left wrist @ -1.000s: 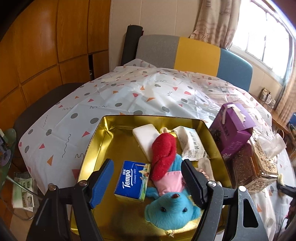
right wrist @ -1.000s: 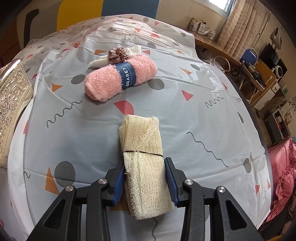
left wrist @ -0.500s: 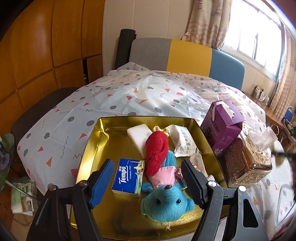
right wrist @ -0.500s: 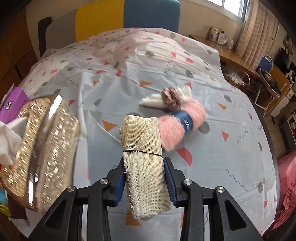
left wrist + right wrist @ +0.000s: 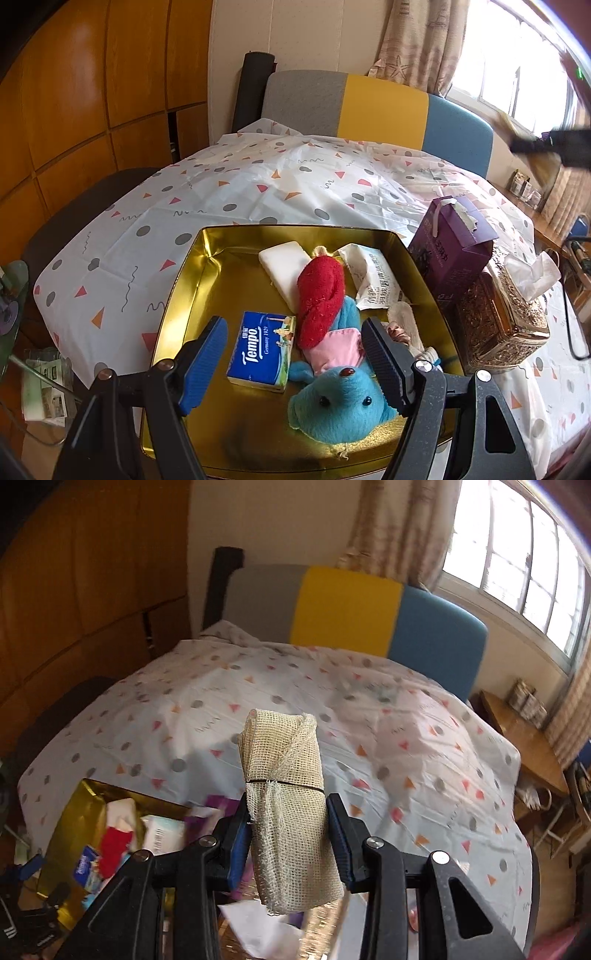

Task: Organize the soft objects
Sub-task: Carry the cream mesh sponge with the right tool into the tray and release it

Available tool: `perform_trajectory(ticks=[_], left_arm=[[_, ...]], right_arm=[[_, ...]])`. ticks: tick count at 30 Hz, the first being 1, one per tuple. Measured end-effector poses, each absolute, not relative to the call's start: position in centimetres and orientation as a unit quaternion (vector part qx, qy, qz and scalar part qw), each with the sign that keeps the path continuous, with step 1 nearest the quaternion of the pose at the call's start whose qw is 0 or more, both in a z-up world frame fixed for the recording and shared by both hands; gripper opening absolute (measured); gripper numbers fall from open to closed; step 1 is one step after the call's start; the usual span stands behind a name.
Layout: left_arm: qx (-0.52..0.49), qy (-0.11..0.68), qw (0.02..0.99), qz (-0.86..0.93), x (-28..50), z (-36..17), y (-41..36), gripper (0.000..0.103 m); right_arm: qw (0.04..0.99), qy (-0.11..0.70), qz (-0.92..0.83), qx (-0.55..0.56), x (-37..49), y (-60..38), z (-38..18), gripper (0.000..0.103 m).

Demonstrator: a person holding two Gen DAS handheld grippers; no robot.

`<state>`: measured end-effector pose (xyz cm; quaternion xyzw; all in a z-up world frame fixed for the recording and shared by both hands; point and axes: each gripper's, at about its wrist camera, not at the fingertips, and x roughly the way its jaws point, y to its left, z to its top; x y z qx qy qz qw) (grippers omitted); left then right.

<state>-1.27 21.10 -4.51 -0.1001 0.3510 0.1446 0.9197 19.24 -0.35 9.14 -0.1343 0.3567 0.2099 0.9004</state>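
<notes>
Gripping the cream mesh cloth roll across its middle, my right gripper has its long axis running straight out along the fingers. The gold metal tray lies below and leftward, so my carry must swing that way. My left gripper hangs spread and empty over that tray, above the blue plush bear.

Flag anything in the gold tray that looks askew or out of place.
The blue plush toy sprawls diagonally in the gold tray, overlapping the white pad. Beside it the white packet looks crumpled and open.
</notes>
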Motion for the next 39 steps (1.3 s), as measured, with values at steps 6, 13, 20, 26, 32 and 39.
perform_trajectory(ticks=[6,13,20,26,32,39], left_arm=[[-0.102,0.349,0.919,0.154,-1.6,-4.7,21.9,0.076],[-0.112,0.349,0.914,0.175,-2.3,-4.9,23.5,0.076],[-0.120,0.350,0.910,0.184,-2.6,-5.2,24.3,0.076],[-0.122,0.352,0.910,0.182,-2.5,-5.2,24.3,0.076],[-0.124,0.352,0.909,0.185,-2.5,-5.2,24.4,0.076],[-0.122,0.352,0.909,0.187,-2.6,-5.2,24.2,0.076]], right_arm=[[0.859,0.355,0.322,-0.178,14.7,8.8,7.7,0.038],[0.802,0.417,0.378,-0.199,11.6,13.7,0.4,0.038],[0.766,0.477,0.373,-0.217,10.7,15.0,-6.0,0.038],[0.763,0.490,0.357,-0.227,10.2,16.0,-9.0,0.038],[0.764,0.487,0.351,-0.236,9.7,16.5,-9.9,0.040],[0.774,0.493,0.350,-0.191,10.1,15.4,-9.7,0.045]])
